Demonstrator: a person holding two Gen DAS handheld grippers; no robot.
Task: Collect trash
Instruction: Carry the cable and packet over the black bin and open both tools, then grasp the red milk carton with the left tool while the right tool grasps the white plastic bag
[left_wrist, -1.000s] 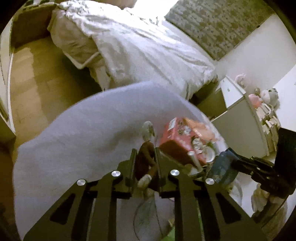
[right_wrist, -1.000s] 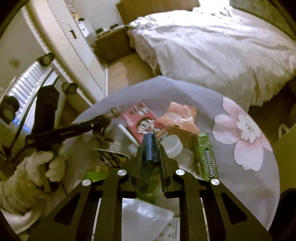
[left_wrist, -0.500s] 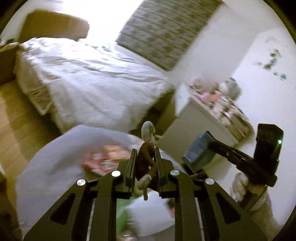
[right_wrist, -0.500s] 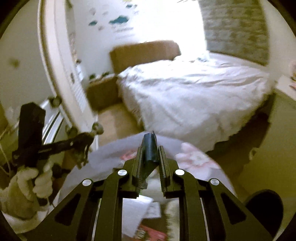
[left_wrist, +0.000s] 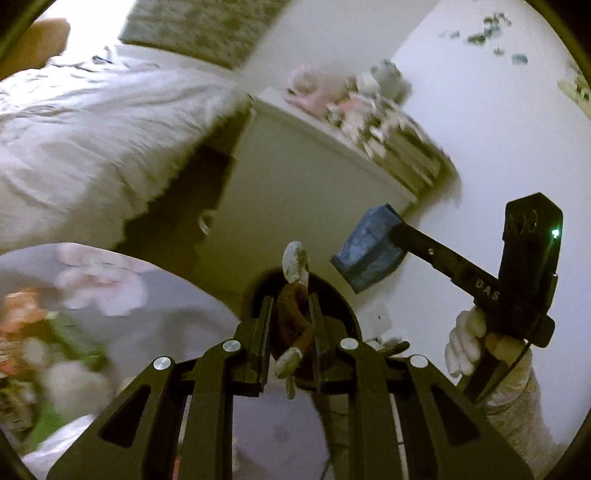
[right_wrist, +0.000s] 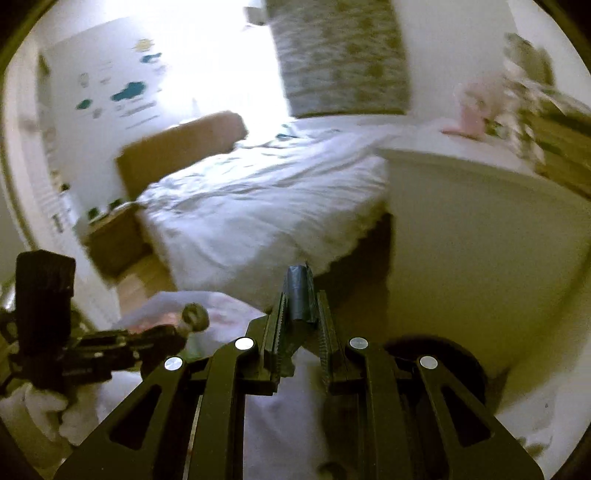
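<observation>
My left gripper (left_wrist: 290, 301) is shut on a brown scrap (left_wrist: 294, 262) with a pale round end that sticks up past the fingertips. Just behind it lies the dark round mouth of a bin (left_wrist: 341, 299). To its right, my right gripper (left_wrist: 393, 240) is shut on a crumpled blue packet (left_wrist: 369, 251), held in a white-gloved hand (left_wrist: 465, 343). In the right wrist view the blue packet (right_wrist: 300, 291) stands upright between the right gripper's (right_wrist: 301, 306) toothed pads. The left gripper (right_wrist: 181, 328) shows at lower left. The bin (right_wrist: 454, 354) is at lower right.
A round table under a grey cloth with pink flowers (left_wrist: 155, 295) carries blurred leftover wrappers (left_wrist: 22, 321) at the left. A white cabinet (left_wrist: 295, 192) topped with soft toys stands behind the bin. A bed with white bedding (right_wrist: 258, 206) lies beyond it.
Both views have swung away from the table's trash pile towards the white cabinet and the dark bin. Both grippers rose and kept hold of their items.
</observation>
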